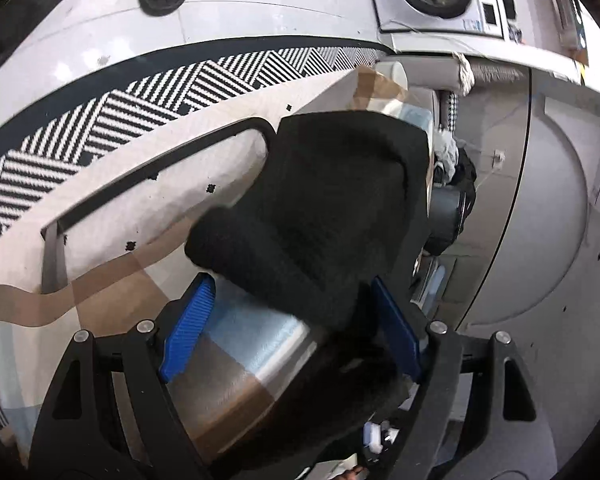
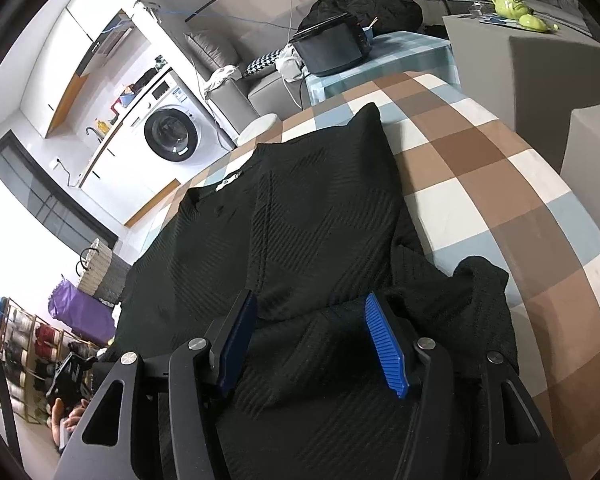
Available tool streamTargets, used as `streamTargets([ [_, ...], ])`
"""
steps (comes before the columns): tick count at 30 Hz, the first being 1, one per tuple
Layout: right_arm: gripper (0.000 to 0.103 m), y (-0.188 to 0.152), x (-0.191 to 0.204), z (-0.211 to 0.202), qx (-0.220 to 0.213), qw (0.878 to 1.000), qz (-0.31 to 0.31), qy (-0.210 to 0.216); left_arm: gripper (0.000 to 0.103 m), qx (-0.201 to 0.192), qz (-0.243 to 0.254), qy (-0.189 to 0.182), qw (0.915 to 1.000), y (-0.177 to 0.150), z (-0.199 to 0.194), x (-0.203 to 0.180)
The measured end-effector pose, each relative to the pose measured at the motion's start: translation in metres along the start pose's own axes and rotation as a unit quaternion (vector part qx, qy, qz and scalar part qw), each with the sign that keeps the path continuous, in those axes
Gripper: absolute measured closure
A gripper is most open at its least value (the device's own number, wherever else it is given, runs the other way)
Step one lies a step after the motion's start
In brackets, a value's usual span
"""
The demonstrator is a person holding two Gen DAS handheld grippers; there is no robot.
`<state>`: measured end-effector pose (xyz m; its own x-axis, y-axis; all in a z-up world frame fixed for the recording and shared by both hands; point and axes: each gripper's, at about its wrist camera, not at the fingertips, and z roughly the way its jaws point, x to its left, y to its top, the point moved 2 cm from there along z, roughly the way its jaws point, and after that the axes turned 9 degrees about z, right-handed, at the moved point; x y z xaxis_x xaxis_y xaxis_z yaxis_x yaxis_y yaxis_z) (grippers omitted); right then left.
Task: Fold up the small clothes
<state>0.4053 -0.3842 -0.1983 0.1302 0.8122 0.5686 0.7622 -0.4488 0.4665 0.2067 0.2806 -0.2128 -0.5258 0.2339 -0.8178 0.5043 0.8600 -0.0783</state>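
A black ribbed knit top (image 2: 300, 208) lies spread on a checked brown, white and blue tablecloth (image 2: 480, 168), one sleeve folded over its body. My right gripper (image 2: 312, 320) is open and hovers low over the near part of the top, blue pads on either side of a fold. In the left wrist view the same black top (image 1: 332, 200) hangs over the table edge, bunched in front. My left gripper (image 1: 292, 312) is open, with cloth lying between its blue pads and against the right one.
A washing machine (image 2: 172, 132) and counter stand beyond the table. A black appliance (image 2: 332, 48) sits on a blue checked side table, grey blocks (image 2: 540, 52) to the right. A striped rug (image 1: 140, 100) and a chair frame (image 1: 148, 176) lie below the table edge.
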Motion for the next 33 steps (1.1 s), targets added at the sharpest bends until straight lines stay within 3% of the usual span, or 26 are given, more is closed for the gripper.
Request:
streamTargets([
  [3, 0.044, 0.0, 0.002, -0.004, -0.006, 1.0, -0.001, 0.004, 0.032, -0.026, 0.008, 0.014, 0.9995, 0.007, -0.001, -0.003],
  [6, 0.044, -0.002, -0.001, -0.007, -0.009, 1.0, 0.0, 0.001, 0.056, -0.06, 0.021, 0.023, 0.9977, 0.013, -0.008, -0.013],
  [8, 0.044, -0.002, -0.005, -0.009, -0.013, 1.0, 0.006, 0.0, 0.077, -0.086, 0.03, 0.025, 0.9956, 0.017, -0.013, -0.022],
  [11, 0.044, -0.003, -0.008, -0.01, -0.014, 1.0, 0.009, -0.001, 0.093, -0.134, 0.072, 0.042, 0.9875, 0.021, -0.028, -0.045],
  [14, 0.044, -0.005, -0.01, -0.012, -0.017, 1.0, 0.008, -0.002, 0.098, -0.182, 0.136, 0.07, 0.9713, 0.018, -0.045, -0.082],
  [17, 0.044, -0.008, -0.015, -0.014, -0.018, 1.0, 0.018, -0.001, 0.099, -0.21, 0.216, 0.087, 0.9495, 0.007, -0.052, -0.132],
  [20, 0.044, -0.01, -0.018, -0.016, -0.016, 1.0, 0.021, 0.001, 0.099, -0.217, 0.314, 0.084, 0.9205, -0.016, -0.044, -0.192],
  [23, 0.044, -0.011, -0.019, -0.02, -0.021, 1.0, 0.024, 0.004, 0.099, -0.191, 0.426, 0.058, 0.8825, -0.058, -0.019, -0.252],
  [24, 0.044, -0.011, -0.02, -0.021, -0.02, 1.0, 0.023, 0.004, 0.099, -0.162, 0.465, 0.041, 0.8696, -0.078, -0.005, -0.269],
  [26, 0.044, -0.011, -0.021, -0.023, -0.02, 0.999, 0.024, 0.002, 0.096, -0.098, 0.51, 0.01, 0.8548, -0.108, 0.02, -0.288],
  [27, 0.044, -0.011, -0.023, -0.024, -0.022, 0.999, 0.026, 0.002, 0.093, -0.067, 0.522, 0.008, 0.8505, -0.12, 0.032, -0.291],
  [28, 0.044, -0.011, -0.024, -0.025, -0.023, 0.999, 0.028, 0.002, 0.08, -0.043, 0.526, 0.01, 0.8496, -0.129, 0.041, -0.29],
  [29, 0.044, -0.012, -0.026, -0.028, -0.025, 0.999, 0.031, 0.001, 0.06, -0.027, 0.524, 0.011, 0.8509, -0.133, 0.046, -0.287],
  [31, 0.043, -0.012, -0.028, -0.031, -0.027, 0.999, 0.031, -0.001, 0.048, -0.023, 0.505, 0.009, 0.8626, -0.133, 0.046, -0.273],
  [33, 0.043, -0.011, -0.03, -0.033, -0.03, 0.999, 0.029, -0.005, 0.048, -0.026, 0.485, 0.022, 0.8739, -0.126, 0.04, -0.26],
])
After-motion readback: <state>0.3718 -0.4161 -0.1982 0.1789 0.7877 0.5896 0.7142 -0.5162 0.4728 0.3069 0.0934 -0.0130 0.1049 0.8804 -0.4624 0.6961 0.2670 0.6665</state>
